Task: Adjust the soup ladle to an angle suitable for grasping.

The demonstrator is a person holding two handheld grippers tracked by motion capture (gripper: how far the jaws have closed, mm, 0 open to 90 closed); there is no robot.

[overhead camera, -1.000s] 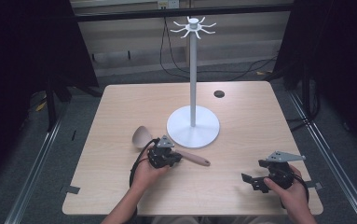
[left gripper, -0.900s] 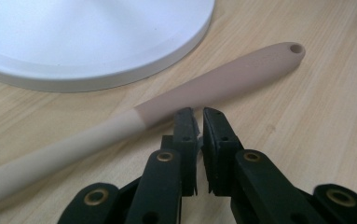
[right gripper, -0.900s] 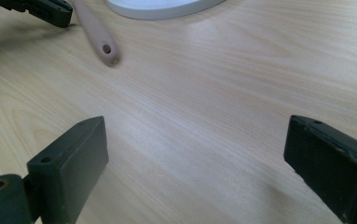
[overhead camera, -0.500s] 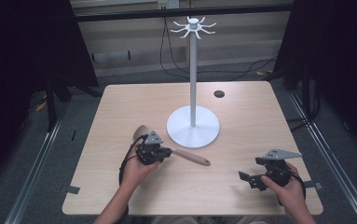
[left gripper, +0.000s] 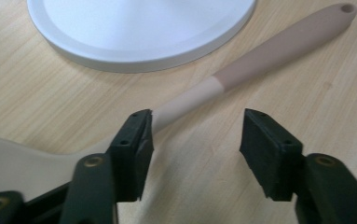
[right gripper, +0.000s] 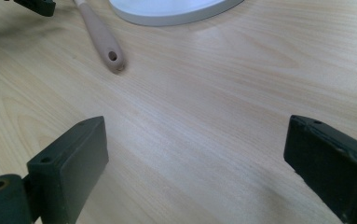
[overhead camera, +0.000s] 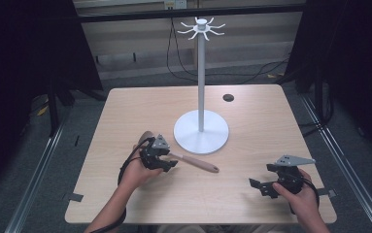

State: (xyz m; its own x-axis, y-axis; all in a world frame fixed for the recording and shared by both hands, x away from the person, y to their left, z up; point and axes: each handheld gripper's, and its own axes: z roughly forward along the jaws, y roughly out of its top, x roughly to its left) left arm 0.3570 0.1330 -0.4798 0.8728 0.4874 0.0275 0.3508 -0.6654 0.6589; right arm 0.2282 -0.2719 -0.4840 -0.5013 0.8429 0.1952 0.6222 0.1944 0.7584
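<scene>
Left gripper point(left gripper: 195, 149) open beside spatula point(left gripper: 241, 70) neck near desk's front-left; shift left to straddle, then close. Right gripper point(overhead camera: 271, 187) open, idle.

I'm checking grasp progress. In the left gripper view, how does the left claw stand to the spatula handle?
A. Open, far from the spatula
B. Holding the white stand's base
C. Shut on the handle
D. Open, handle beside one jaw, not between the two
D: the left claw is open, and the spatula handle passes one jaw, leaving bare table between the two.
</scene>
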